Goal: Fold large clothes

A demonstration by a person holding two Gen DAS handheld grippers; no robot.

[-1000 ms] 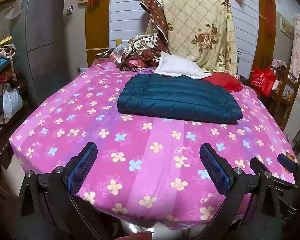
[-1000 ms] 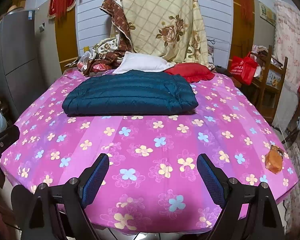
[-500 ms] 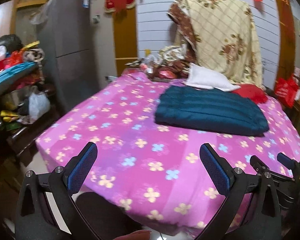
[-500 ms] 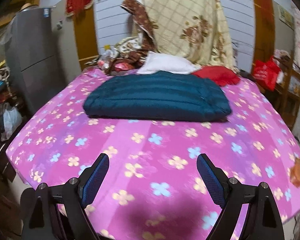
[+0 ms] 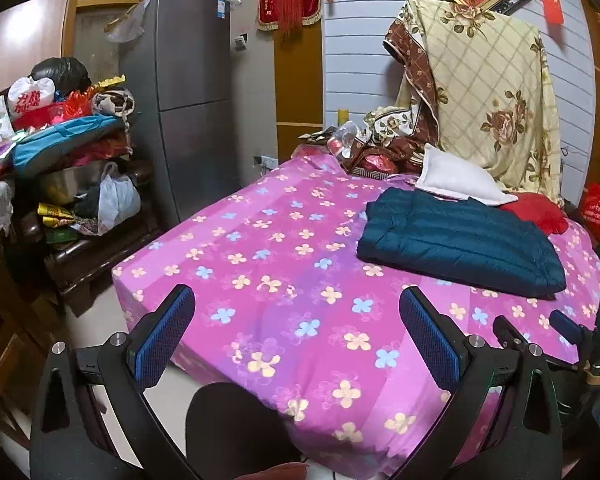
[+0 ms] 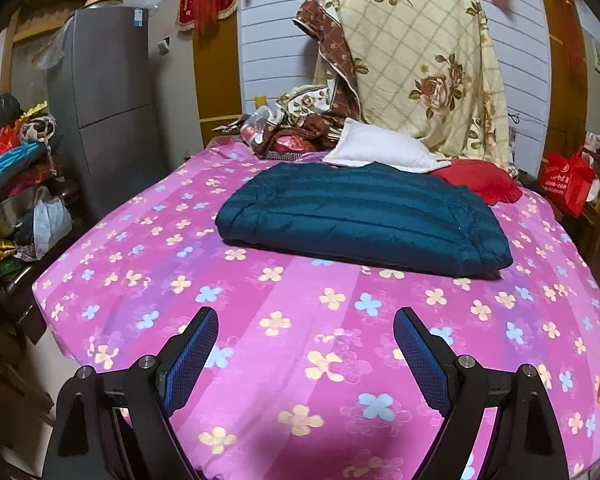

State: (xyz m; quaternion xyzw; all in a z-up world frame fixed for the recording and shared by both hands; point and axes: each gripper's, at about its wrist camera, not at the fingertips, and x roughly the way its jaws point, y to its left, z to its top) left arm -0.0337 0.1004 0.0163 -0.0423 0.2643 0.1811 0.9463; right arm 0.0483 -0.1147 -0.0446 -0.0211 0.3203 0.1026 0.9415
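there, folded teal jacket [image 6: 364, 220] on bed, well beyond right tool [image 6: 306, 354], jaws apart

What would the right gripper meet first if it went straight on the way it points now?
Probably the pink sheet: the open right gripper looks slightly down at bare bed between its fingers. If it passes level over that, the blue jacket lies next. Depth is unclear.

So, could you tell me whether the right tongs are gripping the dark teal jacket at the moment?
No, the right tongs are open and empty above the pink floral sheet, apart from the folded teal jacket.
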